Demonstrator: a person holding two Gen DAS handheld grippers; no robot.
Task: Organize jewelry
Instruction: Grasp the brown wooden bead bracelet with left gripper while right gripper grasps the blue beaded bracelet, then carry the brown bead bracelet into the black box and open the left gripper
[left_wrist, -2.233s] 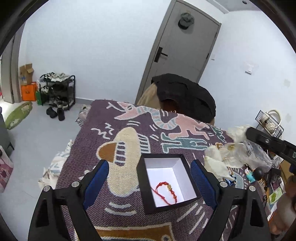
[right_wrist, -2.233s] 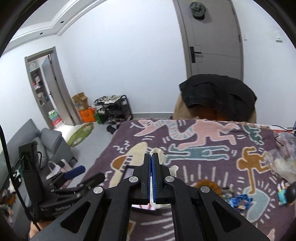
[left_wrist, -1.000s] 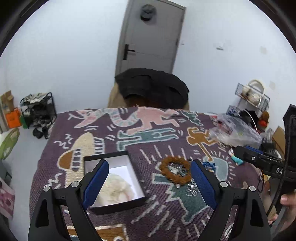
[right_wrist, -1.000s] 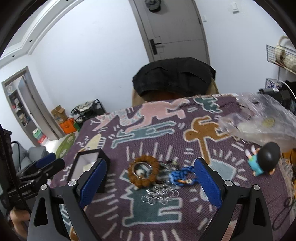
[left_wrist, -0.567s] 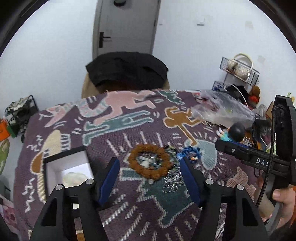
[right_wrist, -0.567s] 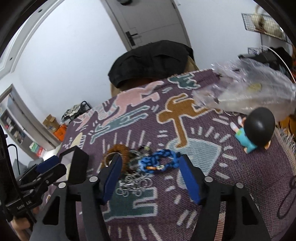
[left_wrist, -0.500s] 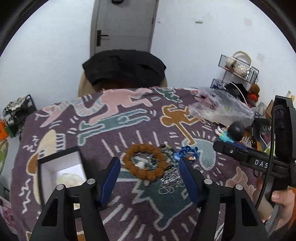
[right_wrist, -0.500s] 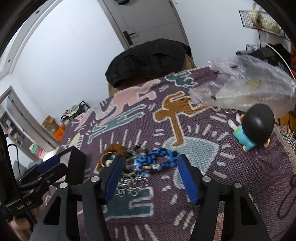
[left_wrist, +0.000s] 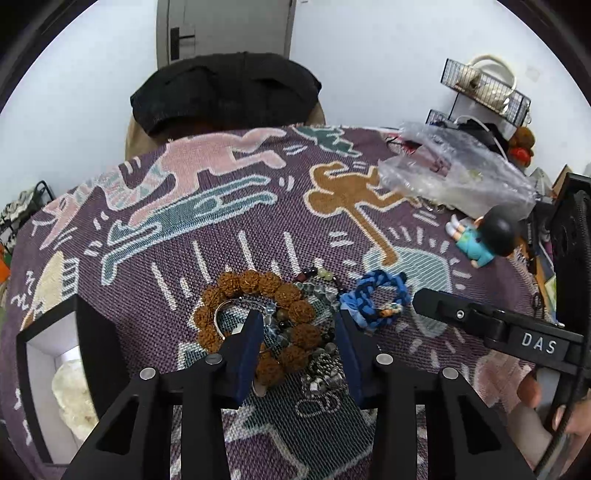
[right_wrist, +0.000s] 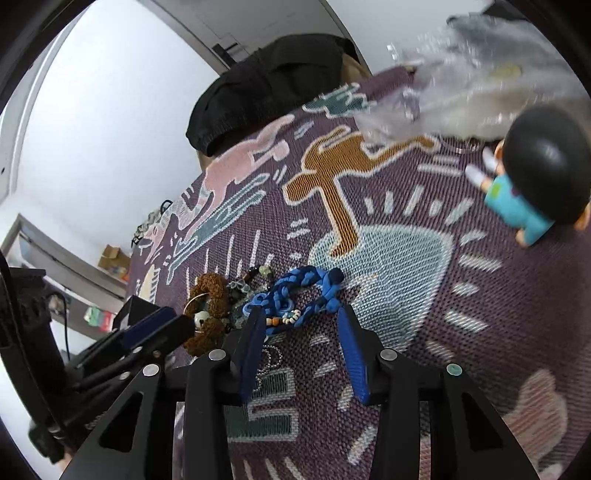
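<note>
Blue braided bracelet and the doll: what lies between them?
Nothing: only bare patterned cloth lies between the blue braided bracelet and the doll, clearest in the right wrist view.

A brown bracelet (left_wrist: 255, 291) of big knobbly beads lies flat in a ring on the patterned cloth, with a thin metal bangle (left_wrist: 225, 314) inside it. Clear and dark beads (left_wrist: 317, 284) and silver chains (left_wrist: 321, 373) tangle beside it; a blue braided bracelet (right_wrist: 306, 288) lies just right. A black box (left_wrist: 92, 332) stands left
</note>
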